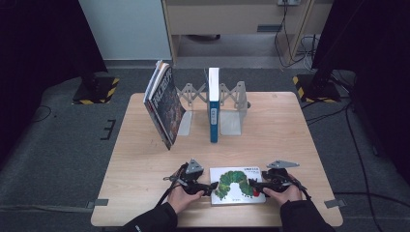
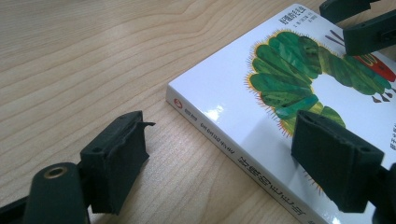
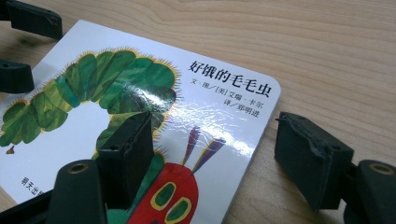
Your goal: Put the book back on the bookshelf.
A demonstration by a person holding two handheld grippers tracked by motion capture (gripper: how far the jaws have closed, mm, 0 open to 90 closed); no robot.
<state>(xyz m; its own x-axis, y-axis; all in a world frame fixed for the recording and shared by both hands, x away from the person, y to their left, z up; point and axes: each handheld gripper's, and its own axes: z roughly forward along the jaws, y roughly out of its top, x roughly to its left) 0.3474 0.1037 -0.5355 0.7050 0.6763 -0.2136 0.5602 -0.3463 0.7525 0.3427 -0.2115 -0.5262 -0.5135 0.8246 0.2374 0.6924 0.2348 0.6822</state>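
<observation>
My left tool (image 1: 205,186) and right tool (image 1: 255,184) both sit with jaws apart, straddling opposite edges of the caterpillar book (image 1: 237,184) lying flat on the desk (image 1: 145,164). Further out, two books (image 1: 163,104) stand in a rack (image 1: 232,104).

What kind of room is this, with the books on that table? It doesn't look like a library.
Probably a lab or studio set up for filming handwork. A lone wooden table stands on grey carpet between black curtains, with hazard-striped stand bases and loose cables behind. A picture book lies flat near an expandable book rack.
</observation>
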